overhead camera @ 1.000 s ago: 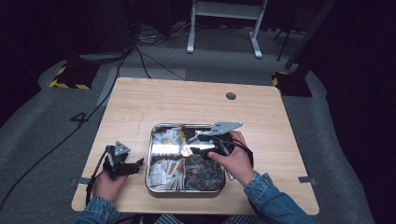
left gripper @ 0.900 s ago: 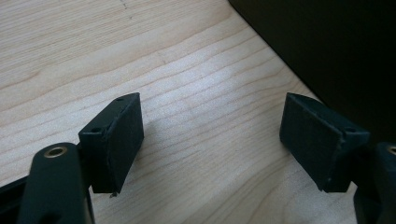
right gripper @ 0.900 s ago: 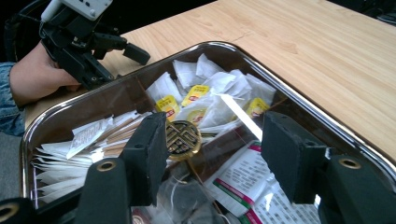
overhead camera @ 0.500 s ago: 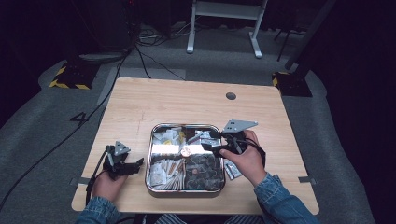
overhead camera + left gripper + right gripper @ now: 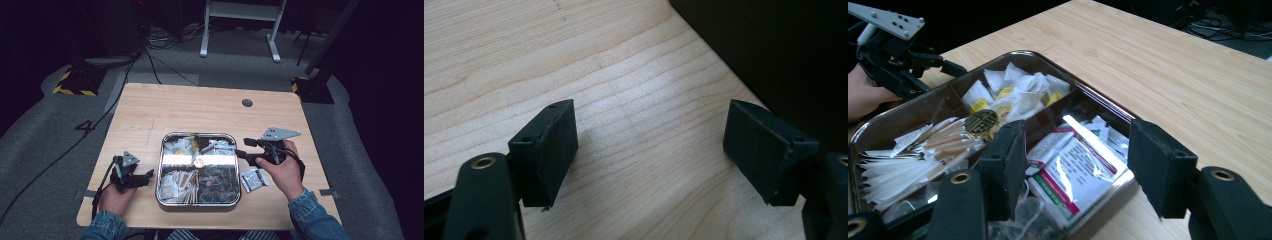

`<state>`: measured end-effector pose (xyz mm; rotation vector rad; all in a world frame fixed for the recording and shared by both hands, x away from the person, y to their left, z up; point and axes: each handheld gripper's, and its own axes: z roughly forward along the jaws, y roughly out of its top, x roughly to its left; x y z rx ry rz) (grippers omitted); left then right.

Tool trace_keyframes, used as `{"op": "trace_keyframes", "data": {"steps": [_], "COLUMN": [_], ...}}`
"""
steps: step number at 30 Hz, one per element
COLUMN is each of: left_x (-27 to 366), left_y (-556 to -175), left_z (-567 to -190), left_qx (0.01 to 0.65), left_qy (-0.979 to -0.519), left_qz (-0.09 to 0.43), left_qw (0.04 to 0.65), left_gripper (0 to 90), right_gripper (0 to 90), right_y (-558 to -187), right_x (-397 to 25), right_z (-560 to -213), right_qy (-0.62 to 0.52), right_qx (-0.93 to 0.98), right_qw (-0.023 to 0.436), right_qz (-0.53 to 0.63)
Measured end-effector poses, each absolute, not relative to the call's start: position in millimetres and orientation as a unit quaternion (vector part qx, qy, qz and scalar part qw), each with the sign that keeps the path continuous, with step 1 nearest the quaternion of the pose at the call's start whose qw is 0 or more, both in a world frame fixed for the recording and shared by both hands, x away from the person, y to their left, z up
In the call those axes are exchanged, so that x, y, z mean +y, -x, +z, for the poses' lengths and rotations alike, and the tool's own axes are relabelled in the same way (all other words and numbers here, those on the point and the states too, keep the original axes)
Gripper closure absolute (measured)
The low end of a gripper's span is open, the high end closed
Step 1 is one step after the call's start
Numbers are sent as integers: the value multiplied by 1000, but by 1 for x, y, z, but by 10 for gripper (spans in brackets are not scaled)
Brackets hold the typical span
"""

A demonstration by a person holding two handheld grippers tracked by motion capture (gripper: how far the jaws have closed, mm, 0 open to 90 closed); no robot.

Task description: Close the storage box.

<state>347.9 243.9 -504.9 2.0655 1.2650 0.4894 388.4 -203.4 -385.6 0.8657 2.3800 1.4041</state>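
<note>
High view: wooden tabletop (image 5: pixel 210 107), pale grain, a small round grommet hole (image 5: pixel 247 103) near its far edge. Square metal tray (image 5: pixel 198 135) sits toward the near edge, roughly midway between the side edges, split into four compartments. Far-left compartment: white sachets (image 5: pixel 178 147), some with yellow labels. Near-left: paper-wrapped sticks (image 5: pixel 178 181). Far-right: flat printed packets (image 5: pixel 220 148). Near-right: dark clear-wrapped items, contents unclear. A small round gold knob (image 5: pixel 199 162) stands at the centre where the dividers cross.

Right gripper (image 5: pixel 241 148) hovers at the tray's right rim, jaws pointing toward the tray. In the right gripper view its jaws stand wide apart with nothing between them, above the printed packets. One loose clear packet (image 5: pixel 253 179) lies on the tabletop just beside the tray's right rim, near the right hand (image 5: pixel 278 169).

Left gripper (image 5: pixel 146 176) rests by the tray's left rim, close to the near left corner of the tabletop. Left gripper view: jaws spread wide over bare wood, gripping nothing.
</note>
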Motion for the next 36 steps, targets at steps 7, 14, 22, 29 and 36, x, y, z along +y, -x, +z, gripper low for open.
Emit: {"op": "trace_keyframes", "data": {"steps": [7,14,22,29,36], "left_x": [244,244,244,244,244], "left_y": [-348,-348,-348,-348,-348], "left_z": [-505,-505,-505,-505,-505], "left_qx": [484,484,484,484,484], "left_qy": [-789,-789,-789,-789,-789], "left_qz": [188,187,187,187,186], "left_qw": [329,329,329,329,329], "left_gripper": [222,222,222,222,222], "right_gripper": [417,417,417,417,416], "right_y": [-388,-387,-384,-380,-377], "right_x": [-225,-242,-264,-286,-300], "right_z": [-392,-399,-410,-421,-430], "right_qy": [-322,-342,-369,-396,-415], "right_qx": [808,804,798,793,788], "right_qw": [125,131,136,144,146], "right_qz": [476,469,456,440,432]}}
